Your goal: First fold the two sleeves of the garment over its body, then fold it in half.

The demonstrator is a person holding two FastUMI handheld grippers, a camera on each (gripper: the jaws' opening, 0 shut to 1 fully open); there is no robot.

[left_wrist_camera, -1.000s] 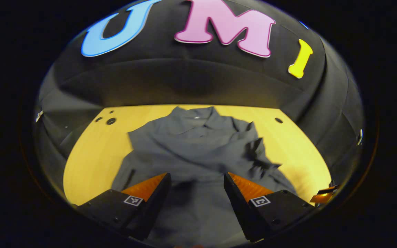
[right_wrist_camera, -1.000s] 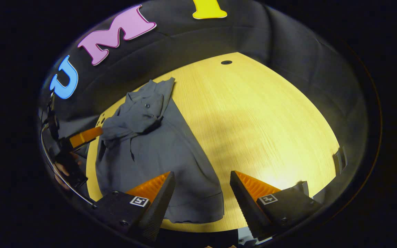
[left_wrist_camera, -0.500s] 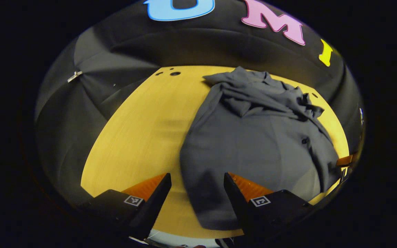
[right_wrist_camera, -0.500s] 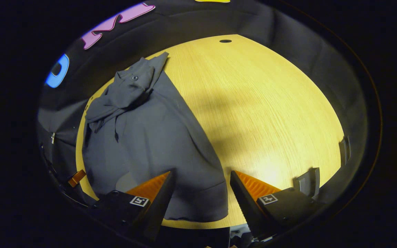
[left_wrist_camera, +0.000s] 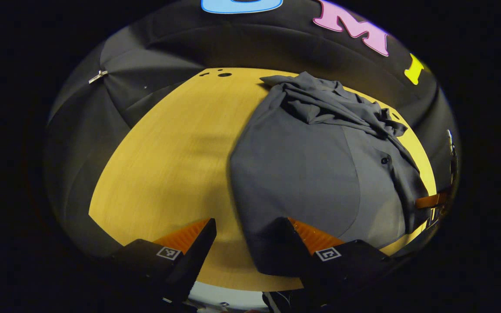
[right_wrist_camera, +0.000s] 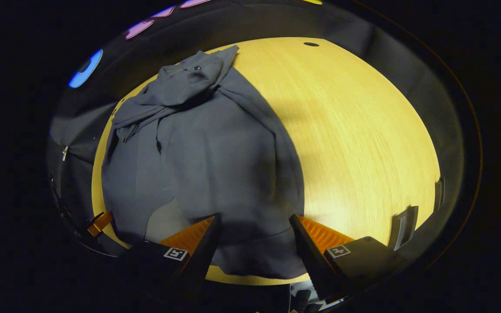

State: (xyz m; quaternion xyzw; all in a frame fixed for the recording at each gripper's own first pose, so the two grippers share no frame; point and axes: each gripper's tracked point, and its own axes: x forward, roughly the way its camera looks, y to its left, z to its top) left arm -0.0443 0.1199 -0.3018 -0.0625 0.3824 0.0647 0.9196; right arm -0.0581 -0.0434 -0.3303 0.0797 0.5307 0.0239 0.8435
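Garment (right_wrist_camera: 202, 143), sleeves bunched over its body toward the collar at 12 o'clock, lies on the counter (right_wrist_camera: 355, 130), and within the last second both open, empty grippers, left (left_wrist_camera: 246, 237) and right (right_wrist_camera: 255, 234), have dropped to its near hem, probably for the half-fold.

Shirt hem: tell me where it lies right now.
The shirt hem lies at the wooden table's near edge, between the right gripper's open fingers in the right gripper view.
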